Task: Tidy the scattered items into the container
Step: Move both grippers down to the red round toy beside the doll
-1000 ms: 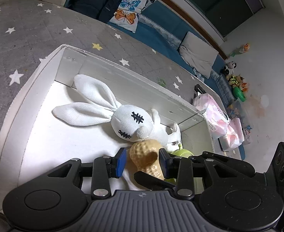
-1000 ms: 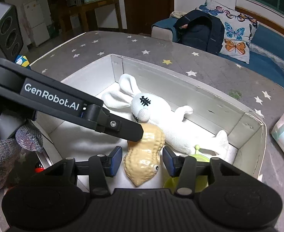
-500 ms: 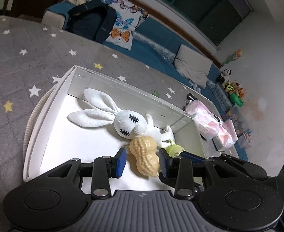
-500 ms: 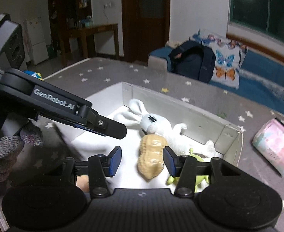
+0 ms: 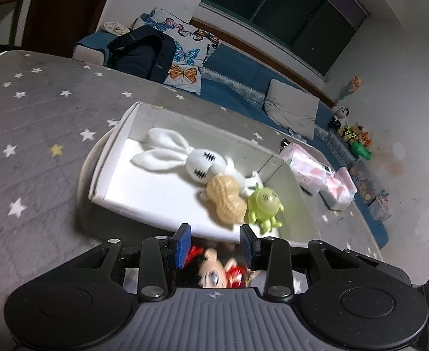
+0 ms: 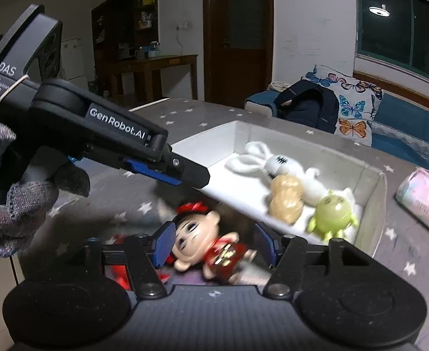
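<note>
A white box [image 5: 112, 152] [image 6: 220, 134] stands on the grey star-patterned surface. In it lie a white rabbit plush [image 5: 182, 158] [image 6: 276, 163], a tan peanut toy [image 5: 224, 199] [image 6: 284, 199] and a green one-eyed monster toy [image 5: 264, 204] [image 6: 331, 212]. A doll in red [image 5: 214, 272] [image 6: 208, 245] lies on the surface in front of the box. My left gripper [image 5: 216, 244] is open above the doll. My right gripper [image 6: 214, 244] is open with the doll between its fingers. The left gripper's body [image 6: 112, 134] shows in the right wrist view.
Pink tissue packs [image 5: 308, 166] [image 6: 425, 199] lie right of the box. A sofa with a butterfly cushion [image 5: 185, 58] and a dark backpack [image 5: 144, 49] runs behind the surface. A gloved hand [image 6: 18, 201] holds the left gripper.
Both grippers have pulled back out of the box toward its near side. The doll in red has come into view between the fingers. The toys in the box have not moved.
</note>
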The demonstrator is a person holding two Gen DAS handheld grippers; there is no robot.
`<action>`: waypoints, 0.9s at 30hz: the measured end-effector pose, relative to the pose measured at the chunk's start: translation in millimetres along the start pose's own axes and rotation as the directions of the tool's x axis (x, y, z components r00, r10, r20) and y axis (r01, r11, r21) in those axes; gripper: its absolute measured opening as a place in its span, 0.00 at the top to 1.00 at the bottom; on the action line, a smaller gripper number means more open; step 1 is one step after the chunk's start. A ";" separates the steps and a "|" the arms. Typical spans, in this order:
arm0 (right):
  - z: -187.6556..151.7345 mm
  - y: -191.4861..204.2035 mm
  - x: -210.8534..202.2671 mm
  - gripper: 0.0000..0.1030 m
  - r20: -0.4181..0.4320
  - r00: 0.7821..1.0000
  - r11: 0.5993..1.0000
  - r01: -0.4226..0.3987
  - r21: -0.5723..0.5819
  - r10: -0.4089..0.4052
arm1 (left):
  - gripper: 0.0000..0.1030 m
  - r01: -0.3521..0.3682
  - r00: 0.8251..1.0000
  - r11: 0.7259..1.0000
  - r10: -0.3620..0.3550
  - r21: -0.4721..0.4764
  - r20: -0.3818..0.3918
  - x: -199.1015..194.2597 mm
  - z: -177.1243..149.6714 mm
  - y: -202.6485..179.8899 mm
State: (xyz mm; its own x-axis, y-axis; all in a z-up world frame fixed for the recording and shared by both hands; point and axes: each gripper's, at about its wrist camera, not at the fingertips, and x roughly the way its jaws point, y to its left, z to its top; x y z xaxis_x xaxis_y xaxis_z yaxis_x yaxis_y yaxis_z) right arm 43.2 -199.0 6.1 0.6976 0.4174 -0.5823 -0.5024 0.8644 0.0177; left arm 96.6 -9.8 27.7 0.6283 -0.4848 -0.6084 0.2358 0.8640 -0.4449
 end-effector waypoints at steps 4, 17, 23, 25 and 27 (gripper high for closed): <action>-12.3 11.5 0.7 0.39 -0.009 1.000 1.000 -0.017 0.011 0.017 | 0.62 -0.014 1.000 1.000 0.014 -0.020 0.011 -11.9 -14.2 8.6; -37.6 40.5 12.2 0.39 -0.054 0.996 0.998 -0.063 0.027 0.064 | 0.62 -0.041 0.999 0.995 0.039 -0.094 -0.020 -26.7 -46.9 37.7; -36.9 51.5 23.4 0.39 -0.070 0.993 0.995 -0.092 0.025 0.094 | 0.62 -0.033 0.999 0.990 0.031 -0.136 -0.020 -30.1 -49.7 47.2; -37.3 53.8 27.3 0.39 -0.077 0.992 0.995 -0.096 0.025 0.097 | 0.62 -0.028 0.999 0.987 0.025 -0.156 -0.025 -30.6 -50.9 51.5; -38.2 55.6 30.9 0.39 -0.084 0.991 0.995 -0.099 0.028 0.101 | 0.62 -0.024 0.999 0.984 0.019 -0.176 -0.030 -31.7 -53.3 56.2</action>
State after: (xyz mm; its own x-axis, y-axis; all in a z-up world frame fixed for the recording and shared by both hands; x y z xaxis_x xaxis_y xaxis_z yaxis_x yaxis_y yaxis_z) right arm 17.4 -148.8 -42.0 0.5980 0.4776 -0.6436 -0.5545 0.8264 0.0980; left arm 50.4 46.9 -13.0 0.6099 -0.4724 -0.6363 0.0863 0.8378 -0.5392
